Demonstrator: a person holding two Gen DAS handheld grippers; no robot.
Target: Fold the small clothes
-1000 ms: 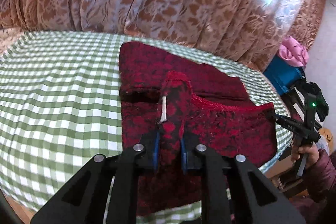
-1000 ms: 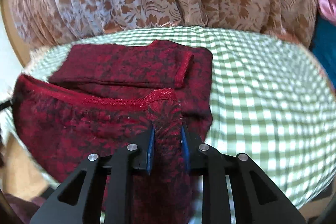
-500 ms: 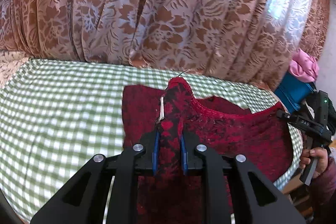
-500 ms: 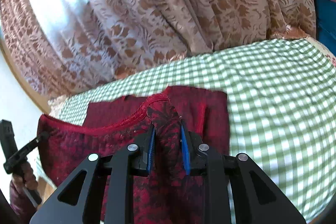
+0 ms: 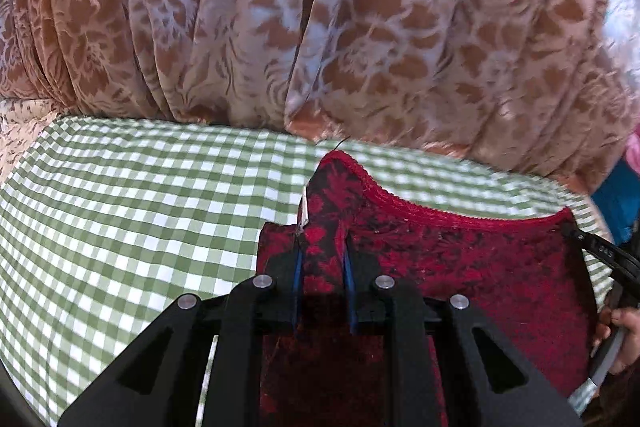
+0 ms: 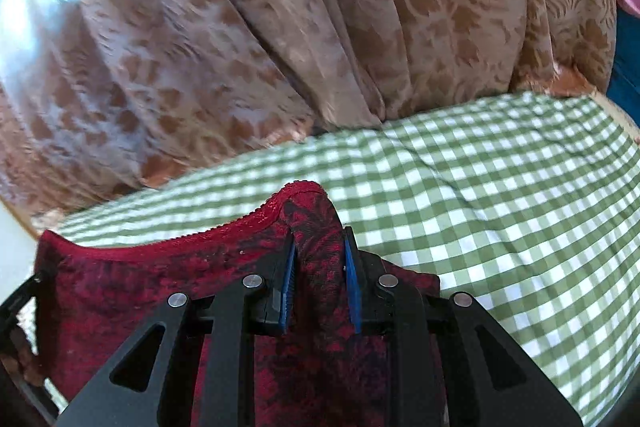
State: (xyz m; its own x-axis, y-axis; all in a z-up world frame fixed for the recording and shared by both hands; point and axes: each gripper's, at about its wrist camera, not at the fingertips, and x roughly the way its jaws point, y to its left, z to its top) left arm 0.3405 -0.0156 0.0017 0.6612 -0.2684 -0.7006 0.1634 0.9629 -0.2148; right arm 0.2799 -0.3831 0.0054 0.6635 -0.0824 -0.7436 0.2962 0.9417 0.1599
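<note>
A dark red patterned garment (image 5: 460, 267) with a red trimmed edge is held up over the green checked tablecloth (image 5: 140, 207). My left gripper (image 5: 322, 259) is shut on one corner of its trimmed edge, by a small white tag. My right gripper (image 6: 320, 259) is shut on the other corner of the garment (image 6: 160, 287). The trimmed edge sags between the two grippers. The rest of the garment hangs below, hidden behind the grippers. The right gripper also shows at the right edge of the left wrist view (image 5: 600, 251).
A brown floral curtain (image 5: 320, 27) hangs close behind the table's far edge. A blue object (image 5: 618, 203) and something pink (image 5: 634, 147) sit at the far right. The tablecloth (image 6: 500, 207) stretches to the right of the garment.
Both grippers have lifted the garment's trimmed edge and carried it toward the curtain. The folded part that lay on the table is now hidden behind the raised fabric.
</note>
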